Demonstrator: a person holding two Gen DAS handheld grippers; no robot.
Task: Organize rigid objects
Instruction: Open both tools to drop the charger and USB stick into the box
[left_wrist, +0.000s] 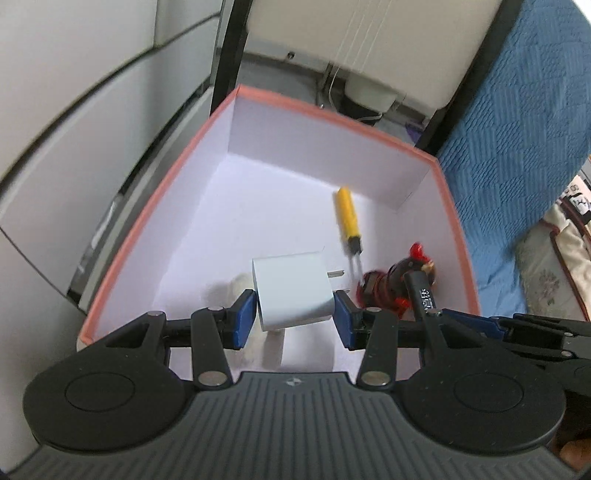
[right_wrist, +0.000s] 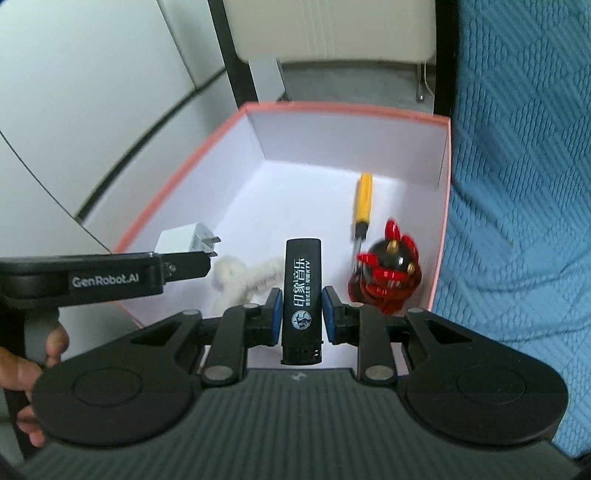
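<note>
1. Hovering over the pink-rimmed cardboard box with white inner walls (left_wrist: 332, 122), the left gripper (left_wrist: 295, 314) pinches a white square plastic wall charger (left_wrist: 291, 291) between its blue pads, the two metal prongs pointing to the right.
2. The right gripper (right_wrist: 301, 314) has its fingers clamped on a black plastic lighter with white printed lettering (right_wrist: 301, 291), held upright above the near part of the box.
3. On the box floor lies a yellow-handled screwdriver (left_wrist: 347, 218), its handle towards the far wall and its metal shaft pointing at the near side.
4. Just beside the screwdriver's tip, close to the right wall, sits a glossy red and black toy figure (right_wrist: 388, 280); it looks blurred.
5. A white knotted rope (right_wrist: 240, 277) lies on the floor beneath and between the two grippers.
6. A blue quilted cloth (right_wrist: 517, 184) touches the right side of the box.
7. The person's bare hand (right_wrist: 26, 369) grips the left tool's handle at the left edge of the right wrist view.
</note>
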